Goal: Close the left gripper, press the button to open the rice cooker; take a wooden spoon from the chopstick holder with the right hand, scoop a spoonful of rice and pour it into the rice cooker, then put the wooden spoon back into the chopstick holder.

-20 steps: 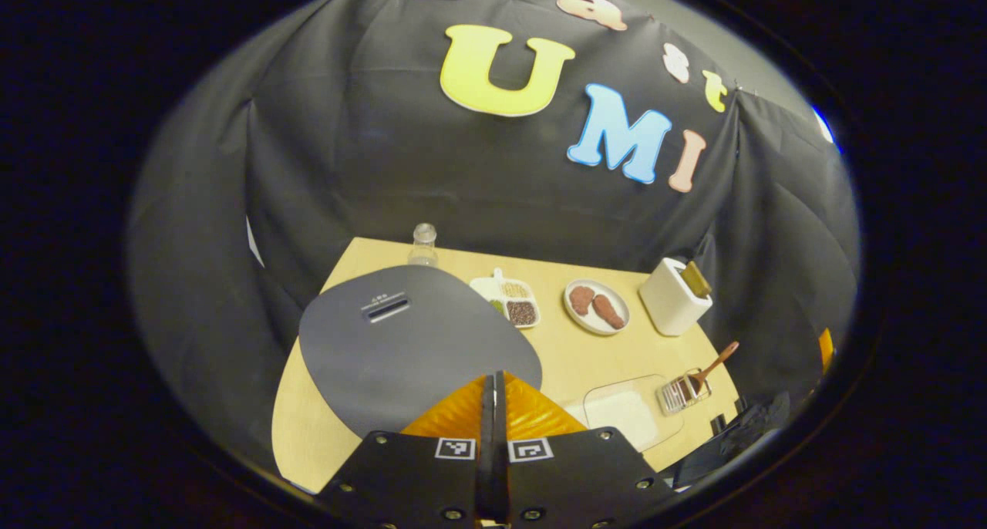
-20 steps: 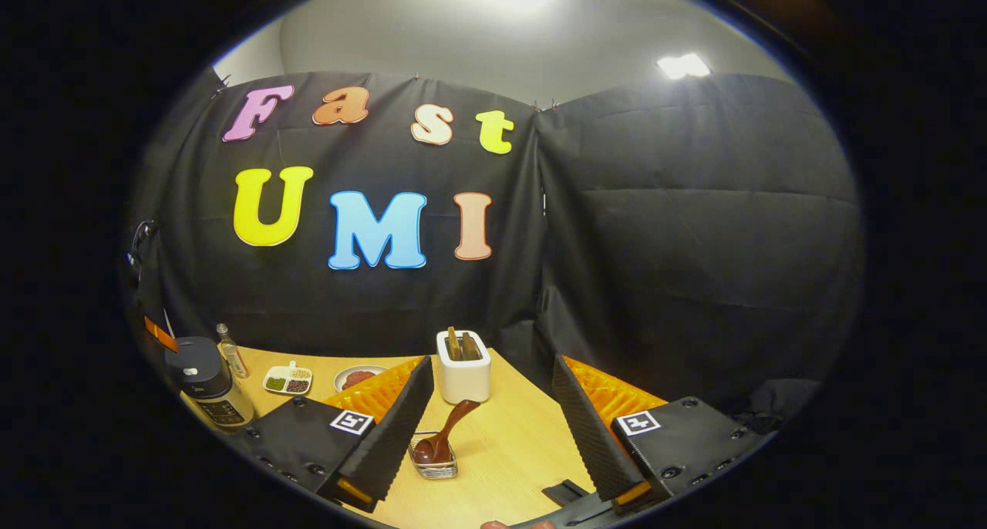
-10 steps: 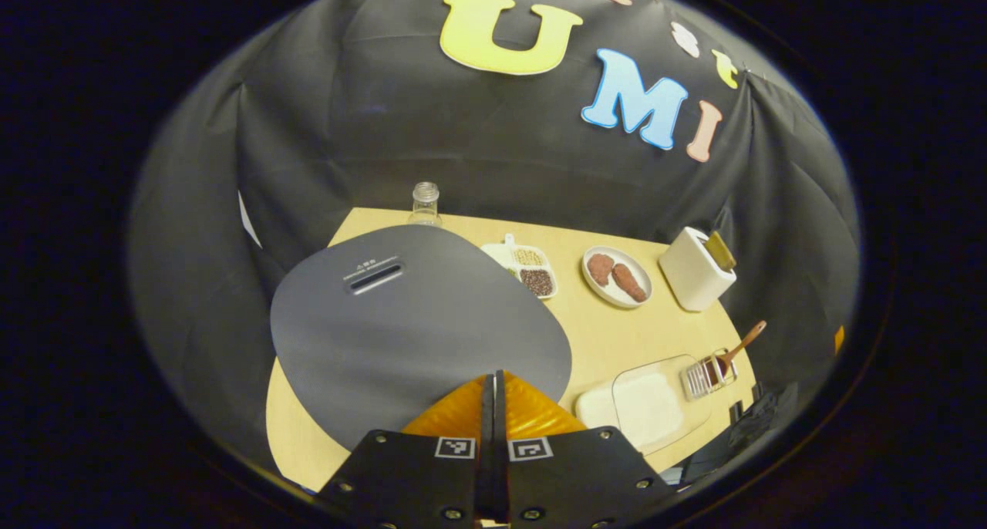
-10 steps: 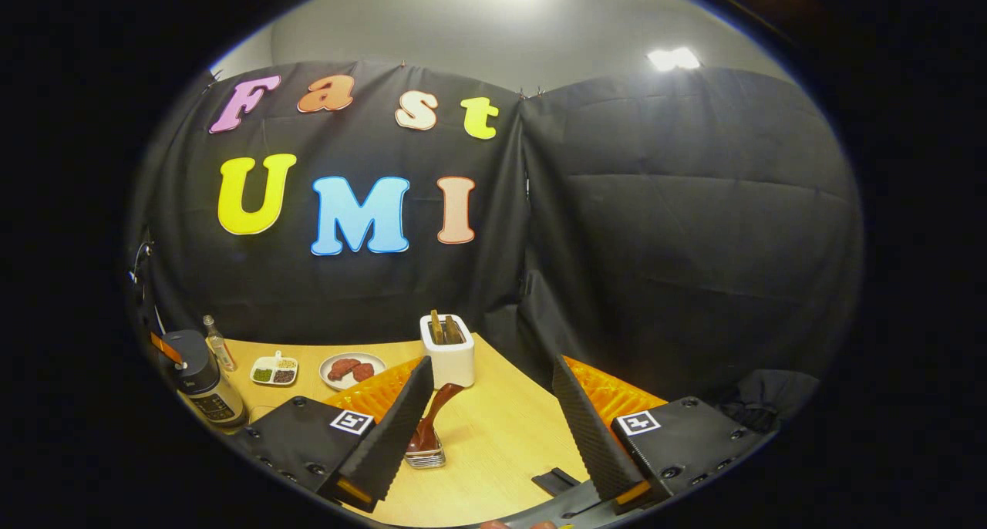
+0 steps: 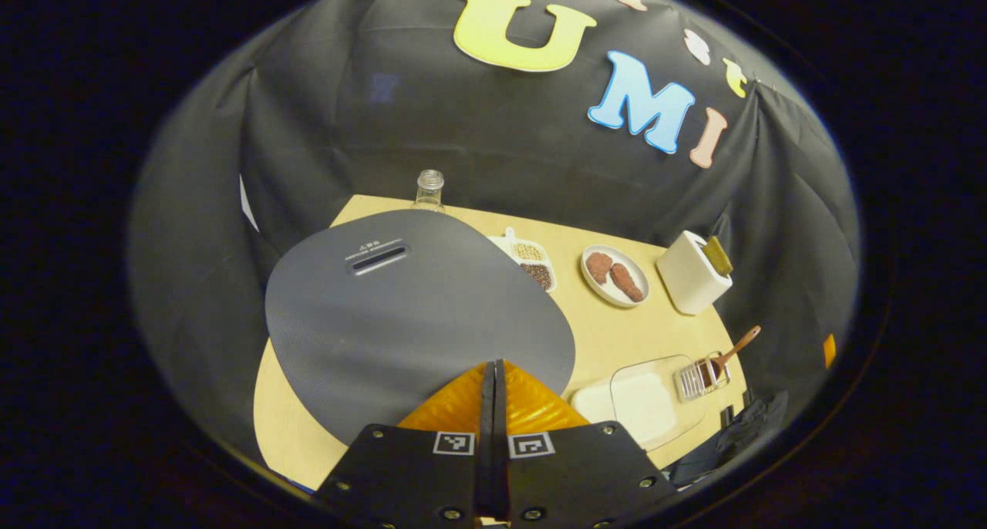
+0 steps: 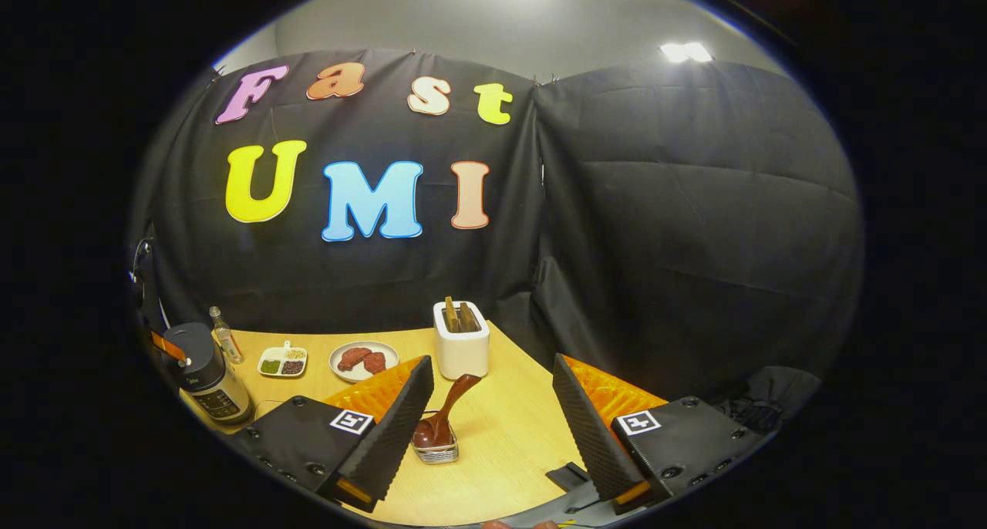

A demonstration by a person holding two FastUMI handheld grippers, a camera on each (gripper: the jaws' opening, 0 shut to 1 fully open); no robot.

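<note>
Left gripper view has the left gripper [image 5: 493,406] with its fingers pressed together, nothing between them, poised over the near edge of the rice cooker [image 5: 416,313], whose grey lid is down; to the cooker's right lie the rice container [image 5: 644,406] and, just beyond it, the chopstick holder [image 5: 694,379] with the wooden spoon [image 5: 732,349] leaning out. In the right gripper view the right gripper [image 6: 493,413] is spread wide and empty, the spoon and holder standing between its fingers but apart from both.
</note>
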